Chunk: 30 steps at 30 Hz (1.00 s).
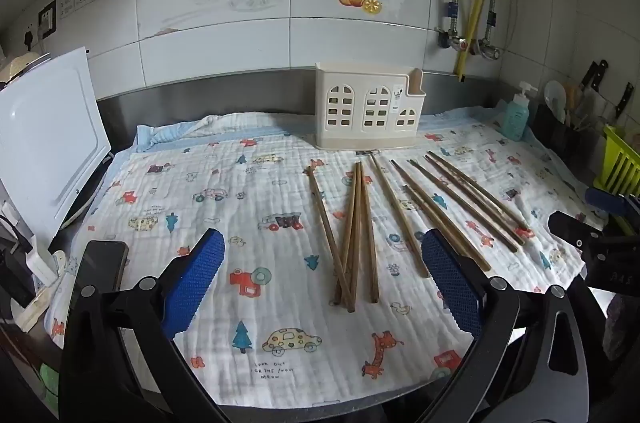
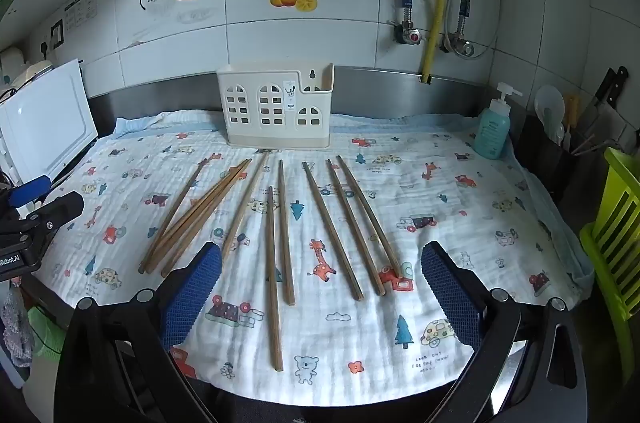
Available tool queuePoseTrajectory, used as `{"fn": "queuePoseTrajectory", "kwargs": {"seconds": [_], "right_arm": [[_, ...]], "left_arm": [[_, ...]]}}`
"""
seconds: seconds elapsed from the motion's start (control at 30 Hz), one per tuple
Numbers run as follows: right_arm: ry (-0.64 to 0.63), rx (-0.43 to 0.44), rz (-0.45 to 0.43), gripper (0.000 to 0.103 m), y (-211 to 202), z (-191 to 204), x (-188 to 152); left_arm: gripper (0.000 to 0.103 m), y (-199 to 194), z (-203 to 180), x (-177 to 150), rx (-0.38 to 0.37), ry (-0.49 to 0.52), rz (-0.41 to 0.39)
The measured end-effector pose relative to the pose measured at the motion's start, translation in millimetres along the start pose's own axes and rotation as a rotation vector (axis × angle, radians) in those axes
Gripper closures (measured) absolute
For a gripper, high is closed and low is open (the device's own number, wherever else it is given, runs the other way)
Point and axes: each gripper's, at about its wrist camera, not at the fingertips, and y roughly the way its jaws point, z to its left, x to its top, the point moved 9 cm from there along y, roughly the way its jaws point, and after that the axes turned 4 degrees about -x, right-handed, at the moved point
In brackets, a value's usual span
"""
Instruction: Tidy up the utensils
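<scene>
Several brown wooden chopsticks [image 1: 362,223] lie spread on a patterned white cloth [image 1: 248,207]; they also show in the right wrist view [image 2: 282,231]. A cream plastic utensil holder [image 1: 366,107] stands upright at the back against the wall, seen also in the right wrist view [image 2: 276,111]. My left gripper [image 1: 322,287] is open and empty, hovering over the cloth's near edge in front of the crossed chopsticks. My right gripper [image 2: 322,295] is open and empty, near the front ends of the middle chopsticks. The right gripper [image 1: 592,243] shows at the right edge of the left view.
A white cutting board [image 1: 44,143] leans at the left. A phone [image 1: 102,267] lies at the front left. A teal soap bottle [image 2: 494,131], a dark knife-and-utensil caddy [image 2: 568,139] and a green rack [image 2: 616,235] stand at the right.
</scene>
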Motion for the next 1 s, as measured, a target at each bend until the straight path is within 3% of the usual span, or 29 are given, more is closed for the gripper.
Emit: {"fn": "queuePoseTrajectory", "kwargs": {"seconds": [1.0], "right_arm": [[0.006,0.002,-0.025,0.006,-3.0,0.9,3.7]], "left_arm": [[0.005,1.5,-0.5,3.5,0.004,0.007,0.013]]}}
